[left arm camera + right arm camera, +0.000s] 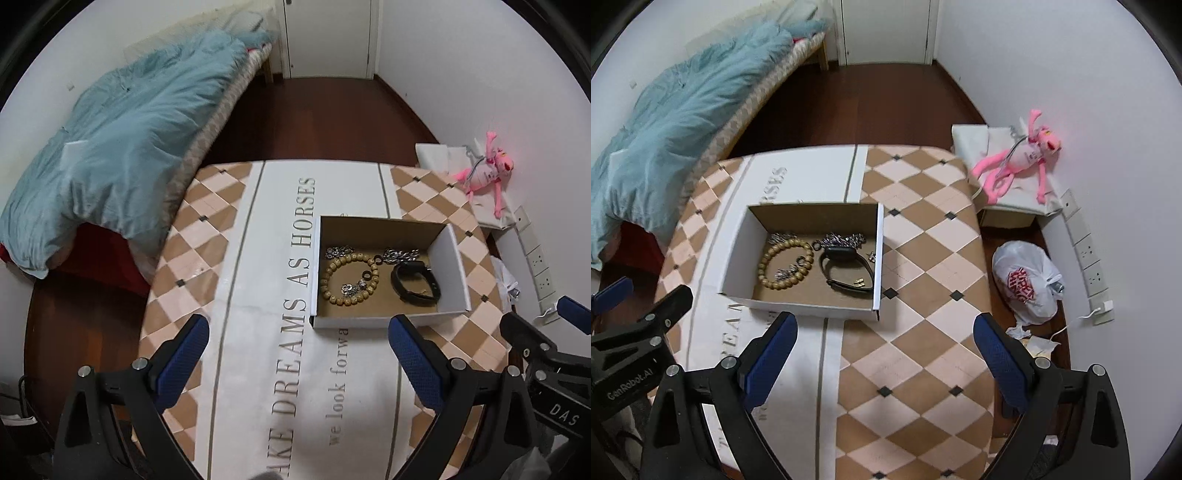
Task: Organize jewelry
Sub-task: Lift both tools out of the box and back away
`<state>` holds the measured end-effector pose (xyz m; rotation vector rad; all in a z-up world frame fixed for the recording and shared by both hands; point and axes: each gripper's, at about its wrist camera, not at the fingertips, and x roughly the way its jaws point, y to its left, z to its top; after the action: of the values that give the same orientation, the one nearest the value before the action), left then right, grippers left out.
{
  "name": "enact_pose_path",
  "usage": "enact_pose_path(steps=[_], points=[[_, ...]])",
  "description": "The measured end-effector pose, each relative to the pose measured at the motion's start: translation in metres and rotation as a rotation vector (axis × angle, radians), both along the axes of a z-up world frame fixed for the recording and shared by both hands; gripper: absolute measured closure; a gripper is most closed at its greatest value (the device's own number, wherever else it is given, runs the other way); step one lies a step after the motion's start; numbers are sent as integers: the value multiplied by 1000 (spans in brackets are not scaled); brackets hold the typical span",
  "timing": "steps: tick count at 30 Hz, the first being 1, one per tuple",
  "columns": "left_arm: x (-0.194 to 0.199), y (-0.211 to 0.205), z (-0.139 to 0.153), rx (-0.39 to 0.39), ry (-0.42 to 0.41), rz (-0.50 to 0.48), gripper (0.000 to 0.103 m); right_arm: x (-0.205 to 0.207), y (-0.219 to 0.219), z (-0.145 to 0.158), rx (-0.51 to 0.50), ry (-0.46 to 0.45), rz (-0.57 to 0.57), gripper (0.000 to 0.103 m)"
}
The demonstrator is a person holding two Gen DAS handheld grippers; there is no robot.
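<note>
**Both grippers released, jewelry sits in the box**

Your left gripper (297,341) is spread wide with nothing between the blue pads; it hovers over the white runner (258,369) on the bench (177,266), near edge. Your right gripper (884,343) is likewise released and empty, over the checkered cloth. Each one shows in the other's view: the right at 3 o'clock of the left wrist view, the left at 9 o'clock of the right wrist view.

The cardboard box (798,306) is next out, open-topped, white outside and brown inside. It lies at 12 to 1 o'clock from your left gripper and 11 o'clock from your right, partly on the runner.

Inside the box:
- wooden bead bracelet (328,271) on the left half, lying flat as a ring
- small silver charms (349,288) inside that ring, touching its beads
- black watch band (415,282) on the right half, looped
- silver chain (400,254) at the far side, just beyond the band
- another silver cluster (337,252) at the far left corner, just beyond the beads
- small gold-coloured pieces (859,282) by the band's near right end; can't tell what they are

Beyond the bench at 2 o'clock, a pink plush toy (1019,162) lies on a white stand against the wall. A white plastic bag (1027,282) is on the floor at 3 o'clock in the right wrist view. The bed with a blue duvet (122,147) is at 10 o'clock, and a white door (327,37) at 12, farthest out.
</note>
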<state>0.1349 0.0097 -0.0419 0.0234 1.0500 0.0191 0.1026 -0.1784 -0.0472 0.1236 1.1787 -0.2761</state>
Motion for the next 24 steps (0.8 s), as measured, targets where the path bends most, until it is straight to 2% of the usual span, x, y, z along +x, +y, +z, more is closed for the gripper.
enact_pose_path(steps=[6, 9, 14, 20, 24], points=[[-37, 4, 41, -2, -86, 5, 4, -34, 13, 53, -30, -94, -6, 5], [-55, 8, 62, -5, -128, 6, 4, -52, 18, 79, -41, -141, -12, 0], [-83, 10, 90, -19, -184, 1, 4, -81, 29, 120, -67, -213, -11, 0], [-108, 10, 117, -23, -241, -15, 4, -108, 42, 151, -96, -264, 2, 0], [-121, 10, 128, -39, -256, -19, 4, -118, 46, 161, -105, -277, 0, 0]])
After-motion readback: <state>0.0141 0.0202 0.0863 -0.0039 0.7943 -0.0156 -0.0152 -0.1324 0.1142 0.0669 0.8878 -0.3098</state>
